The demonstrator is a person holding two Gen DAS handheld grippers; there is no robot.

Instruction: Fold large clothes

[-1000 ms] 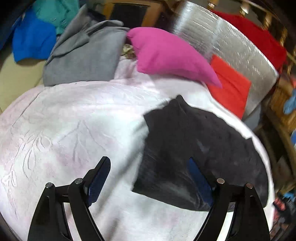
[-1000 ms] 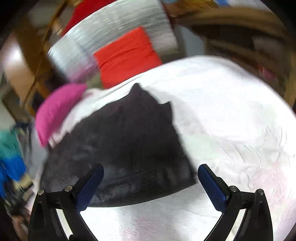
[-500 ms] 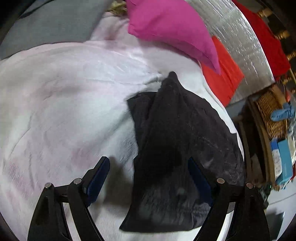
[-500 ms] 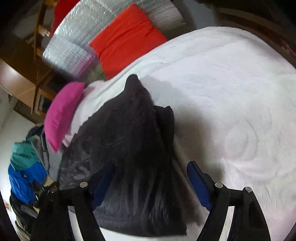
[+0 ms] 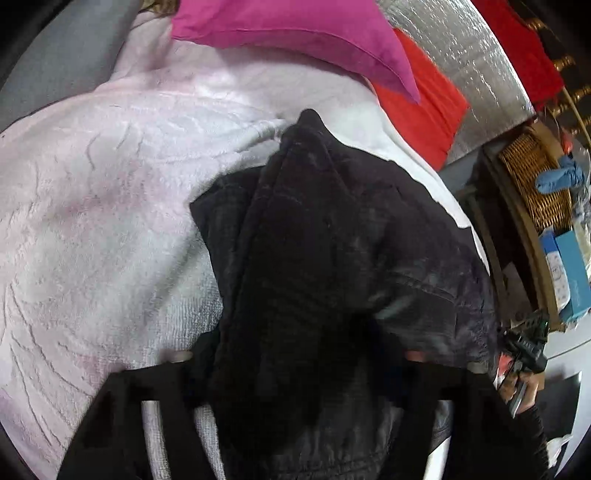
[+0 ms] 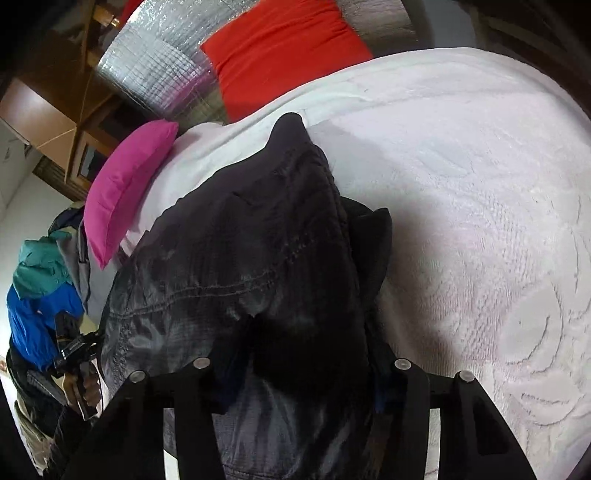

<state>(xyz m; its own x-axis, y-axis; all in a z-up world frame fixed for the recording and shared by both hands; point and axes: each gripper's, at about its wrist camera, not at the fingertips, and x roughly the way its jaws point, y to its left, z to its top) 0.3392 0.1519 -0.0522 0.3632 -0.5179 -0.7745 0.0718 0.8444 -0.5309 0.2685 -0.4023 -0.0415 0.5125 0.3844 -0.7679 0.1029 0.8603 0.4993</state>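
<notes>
A large black garment [image 5: 332, 240] lies bunched on a pale pink bedspread [image 5: 92, 184]; it also fills the middle of the right wrist view [image 6: 240, 258]. My left gripper [image 5: 295, 369] is pushed into its near edge, with the fingers buried in the dark cloth, closed in on it. My right gripper [image 6: 299, 373] is likewise down in the garment's near edge, its fingers close together with cloth bunched between them. The fingertips of both are hidden by fabric.
A magenta pillow [image 5: 295, 33] and a red cushion [image 5: 424, 107] lie at the far edge, against a silver padded board [image 5: 472, 66]. A grey garment [image 5: 66, 55] is at the far left. A wicker basket [image 5: 535, 177] and shelves stand right of the bed.
Both grippers have dropped from above the bed onto the black garment and closed from wide open. The garment has gone from lying flat to being gathered and bunched up.
</notes>
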